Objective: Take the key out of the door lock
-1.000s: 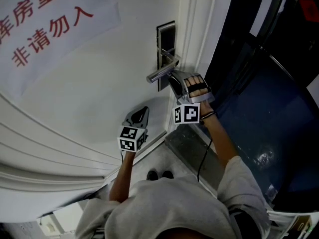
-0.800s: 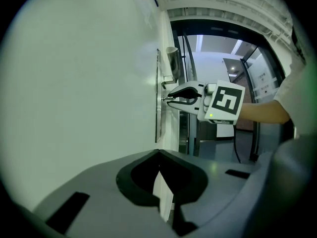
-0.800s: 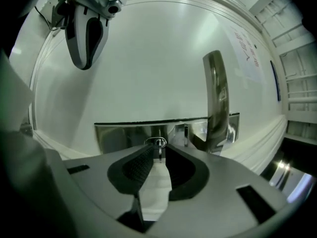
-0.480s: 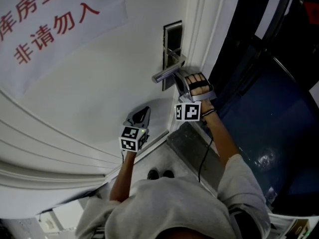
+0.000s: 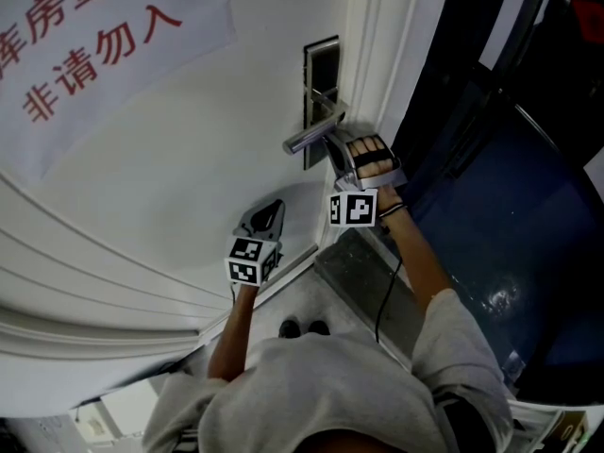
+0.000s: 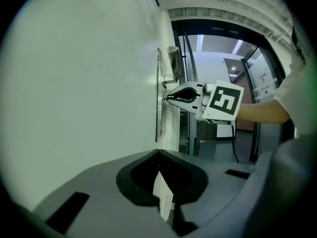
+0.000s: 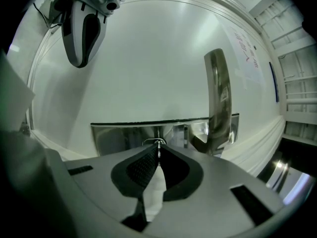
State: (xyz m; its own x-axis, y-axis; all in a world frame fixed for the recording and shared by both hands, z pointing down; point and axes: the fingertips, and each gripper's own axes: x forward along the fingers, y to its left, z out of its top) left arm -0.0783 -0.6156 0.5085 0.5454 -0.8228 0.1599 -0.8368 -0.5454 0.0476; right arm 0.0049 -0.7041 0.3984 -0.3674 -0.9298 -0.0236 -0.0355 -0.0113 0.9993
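A steel lock plate (image 5: 321,69) with a lever handle (image 5: 311,138) sits on the white door. My right gripper (image 5: 330,151) is just under the handle with its tips against the plate. In the right gripper view its jaws are together on the thin metal key (image 7: 158,143), which stands in the lock plate (image 7: 124,135) beside the handle (image 7: 218,93). The left gripper view shows the right gripper (image 6: 168,97) touching the plate's edge (image 6: 158,108). My left gripper (image 5: 275,208) hangs lower left by the door, shut and holding nothing.
A white notice with red characters (image 5: 94,36) is stuck on the door, upper left. The door frame (image 5: 392,55) runs just right of the lock, and a dark doorway with a blue floor (image 5: 510,206) lies beyond it. The person's feet (image 5: 302,329) stand at the threshold.
The right gripper has stayed at the lock under the handle, with only a small shift of the view. The left gripper has not moved.
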